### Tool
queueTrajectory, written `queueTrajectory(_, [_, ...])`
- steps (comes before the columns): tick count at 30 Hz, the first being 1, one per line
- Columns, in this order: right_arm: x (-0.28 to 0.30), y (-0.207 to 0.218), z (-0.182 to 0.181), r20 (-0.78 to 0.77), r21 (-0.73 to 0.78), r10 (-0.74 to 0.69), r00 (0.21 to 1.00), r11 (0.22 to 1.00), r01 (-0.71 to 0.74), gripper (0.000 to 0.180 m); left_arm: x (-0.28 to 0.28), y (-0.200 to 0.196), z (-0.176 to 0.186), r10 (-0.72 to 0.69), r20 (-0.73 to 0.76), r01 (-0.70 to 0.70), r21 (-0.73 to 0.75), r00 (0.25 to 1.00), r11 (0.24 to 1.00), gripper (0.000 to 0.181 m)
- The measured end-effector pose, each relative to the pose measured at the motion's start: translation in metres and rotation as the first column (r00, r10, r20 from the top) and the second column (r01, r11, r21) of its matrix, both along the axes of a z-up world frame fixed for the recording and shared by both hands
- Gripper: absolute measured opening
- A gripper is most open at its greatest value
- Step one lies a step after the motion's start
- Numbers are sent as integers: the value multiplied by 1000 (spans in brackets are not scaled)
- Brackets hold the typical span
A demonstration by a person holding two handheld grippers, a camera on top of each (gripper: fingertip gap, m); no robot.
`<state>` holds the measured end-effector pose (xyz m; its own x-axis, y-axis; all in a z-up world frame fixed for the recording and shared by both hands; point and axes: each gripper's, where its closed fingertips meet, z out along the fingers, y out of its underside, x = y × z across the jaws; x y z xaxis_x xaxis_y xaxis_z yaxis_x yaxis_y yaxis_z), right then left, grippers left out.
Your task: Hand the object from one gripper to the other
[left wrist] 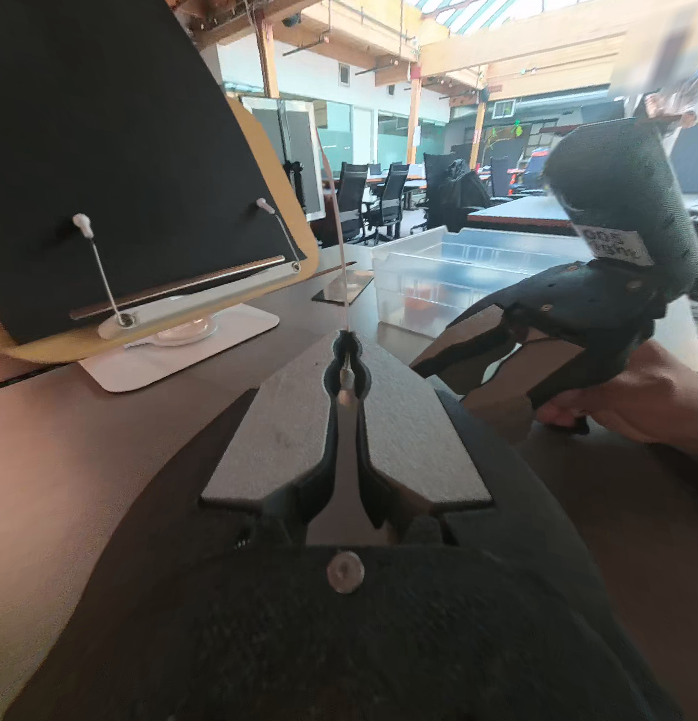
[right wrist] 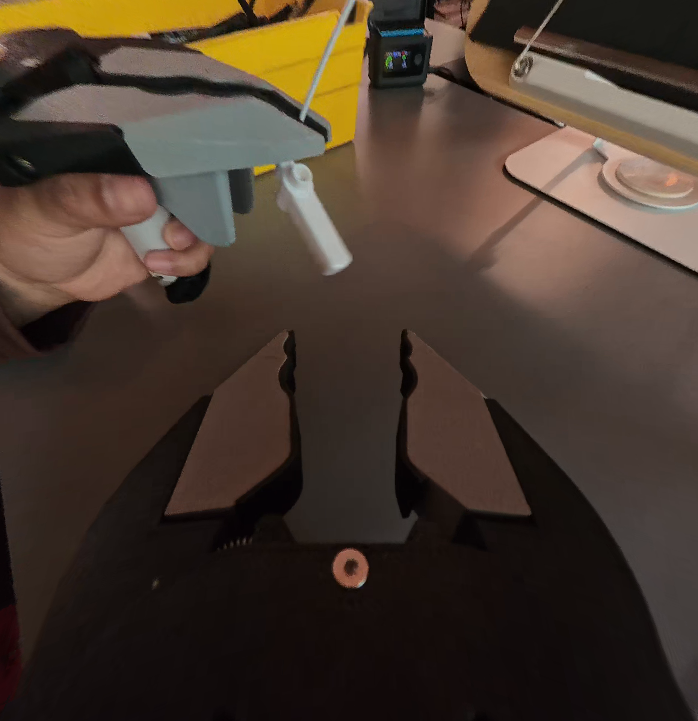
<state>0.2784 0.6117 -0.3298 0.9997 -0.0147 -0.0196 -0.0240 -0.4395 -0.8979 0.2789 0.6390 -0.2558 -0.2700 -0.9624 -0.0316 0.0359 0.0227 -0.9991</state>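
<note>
The left gripper (left wrist: 346,343) is filling the near foreground of its own view, its grey-padded fingers (left wrist: 296,421) pressing together on a thin white rod (left wrist: 341,249) that is rising out of the tips toward twelve o'clock. In the right wrist view the same gripper (right wrist: 320,128) is appearing at ten o'clock, held by the person's left hand (right wrist: 66,238), with the rod's white cylindrical handle (right wrist: 314,218) hanging below the tips and tilting toward five o'clock, clear of the dark table (right wrist: 456,273).

The right gripper (right wrist: 348,343) is pointing forward over the table with its fingers (right wrist: 253,421) standing well apart and nothing between them; the handle is sitting just past its tips at twelve o'clock, not touching. From the left wrist view that gripper (left wrist: 437,363) is showing at three o'clock, gripped by the right hand (left wrist: 628,394).

A black board on a white-based stand (left wrist: 175,351) is leaning at ten o'clock in the left view, and a clear plastic bin (left wrist: 456,273) is resting at one o'clock. A yellow bin (right wrist: 292,54) and a small black device with a lit screen (right wrist: 400,58) are sitting at twelve o'clock in the right view.
</note>
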Motion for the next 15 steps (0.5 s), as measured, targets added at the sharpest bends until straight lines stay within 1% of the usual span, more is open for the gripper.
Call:
queueTrajectory(3, [-2, 0, 4, 1, 27, 10, 1000, 1000, -10, 50, -1, -3, 1, -5, 31, 4, 53, 1000, 999, 0])
queueTrajectory(6, [7, -1, -5, 20, -21, -36, 999, 999, 36, 48, 1, -3, -5, 12, 18, -13, 99, 1000, 995, 0])
queueTrajectory(9, [10, -2, -5, 34, -25, -52, 998, 998, 53, 46, 4, -3, -12, 27, 4, -28, 134, 1000, 991, 0])
queueTrajectory(15, [10, -2, 1, 45, 7, -50, 998, 999, 50, 45, 5, -2, -13, 33, 3, -33, 133, 999, 991, 0])
